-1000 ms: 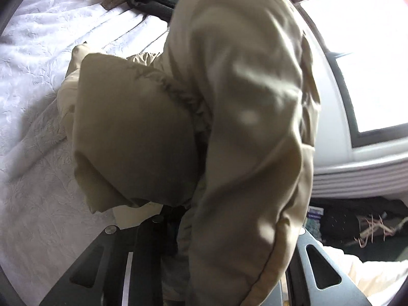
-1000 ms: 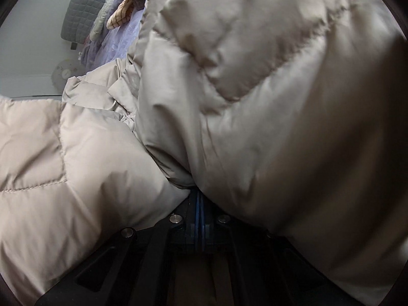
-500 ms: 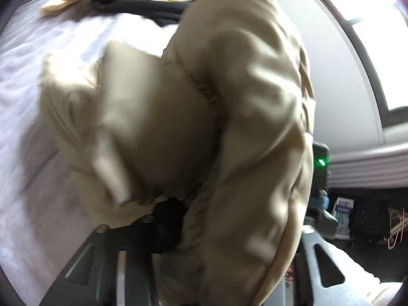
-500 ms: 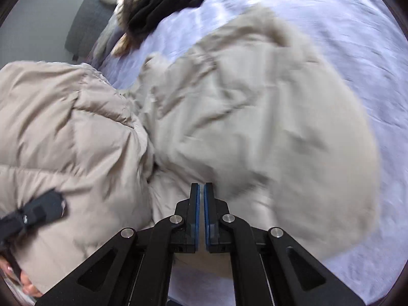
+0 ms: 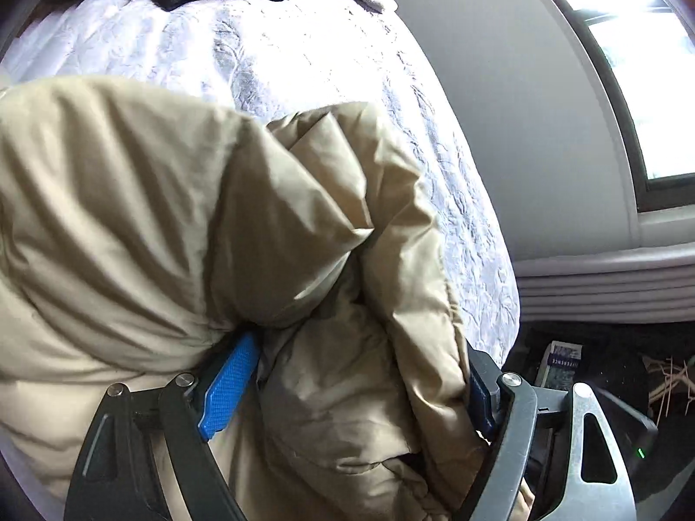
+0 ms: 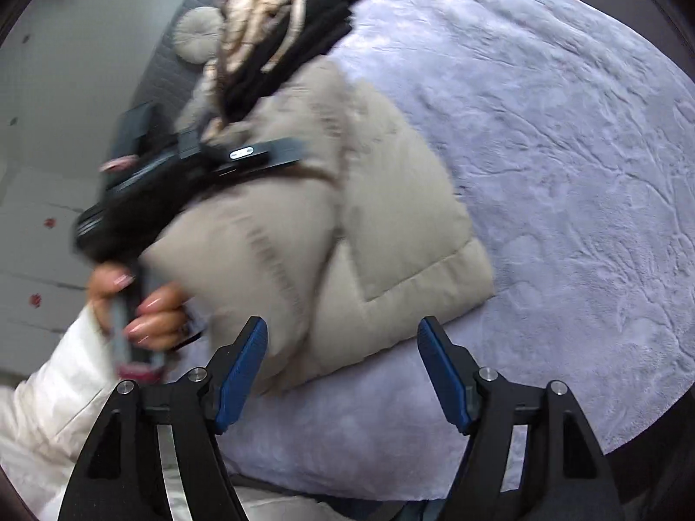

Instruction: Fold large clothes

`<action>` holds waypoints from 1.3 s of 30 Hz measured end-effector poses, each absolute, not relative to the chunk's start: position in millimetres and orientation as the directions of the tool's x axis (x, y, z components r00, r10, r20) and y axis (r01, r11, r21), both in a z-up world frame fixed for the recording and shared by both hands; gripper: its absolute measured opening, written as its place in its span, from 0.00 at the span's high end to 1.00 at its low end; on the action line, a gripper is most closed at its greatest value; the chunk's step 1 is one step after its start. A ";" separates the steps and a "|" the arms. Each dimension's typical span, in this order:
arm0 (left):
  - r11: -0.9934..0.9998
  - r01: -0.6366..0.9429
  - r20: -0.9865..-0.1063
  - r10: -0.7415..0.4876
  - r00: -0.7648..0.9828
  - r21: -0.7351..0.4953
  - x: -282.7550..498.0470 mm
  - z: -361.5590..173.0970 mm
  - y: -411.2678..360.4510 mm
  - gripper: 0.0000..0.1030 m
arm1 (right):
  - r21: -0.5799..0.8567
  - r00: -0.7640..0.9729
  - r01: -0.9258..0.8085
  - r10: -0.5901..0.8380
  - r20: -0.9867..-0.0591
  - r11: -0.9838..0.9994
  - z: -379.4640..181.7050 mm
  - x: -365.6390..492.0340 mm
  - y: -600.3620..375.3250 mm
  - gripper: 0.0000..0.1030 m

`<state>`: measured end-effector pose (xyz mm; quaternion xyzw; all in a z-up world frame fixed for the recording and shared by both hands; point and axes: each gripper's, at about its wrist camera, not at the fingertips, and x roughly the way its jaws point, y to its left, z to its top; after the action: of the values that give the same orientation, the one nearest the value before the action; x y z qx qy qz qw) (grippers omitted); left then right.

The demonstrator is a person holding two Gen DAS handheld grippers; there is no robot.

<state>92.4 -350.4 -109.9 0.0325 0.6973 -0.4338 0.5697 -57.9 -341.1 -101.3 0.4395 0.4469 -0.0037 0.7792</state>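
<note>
Beige quilted puffer jacket (image 6: 347, 225) lies folded on the lilac bedspread (image 6: 564, 173) — ahead of the right tool (image 6: 343, 369), jaws just opened, empty. Left tool (image 5: 352, 390) just spread, bunched jacket between its jaws — it should back out straight so the fold holds.

One puffy beige quilted down jacket (image 6: 347, 225) lies on one lavender textured bedspread (image 6: 564, 173); one pile of black and cream garments (image 6: 286, 30) (pieces uncountable), one round grey cushion (image 6: 197, 34), two black blue-padded tongs (image 6: 343, 373).
</note>
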 end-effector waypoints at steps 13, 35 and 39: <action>0.622 0.731 -0.884 -0.463 0.056 -0.280 105.1 -20.1 -313.3 0.20 | 0.495 0.540 0.548 0.166 -0.825 0.674 -122.9 -22.4 -332.7 0.90; 0.790 0.613 -0.937 -0.188 0.294 0.034 138.6 -137.8 -320.5 0.08 | 0.640 0.627 0.608 0.211 -0.750 0.470 -126.3 -92.3 -421.6 0.60; 0.792 0.609 -0.937 -0.179 0.300 0.044 138.2 -138.0 -321.4 0.08 | 0.674 0.660 0.537 0.246 -0.710 0.507 -111.5 -54.6 -432.8 0.55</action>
<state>138.2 -321.4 -138.0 0.2010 0.5352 -0.2525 0.7806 -54.6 -432.8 -111.5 0.4874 0.4016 -0.0945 0.7695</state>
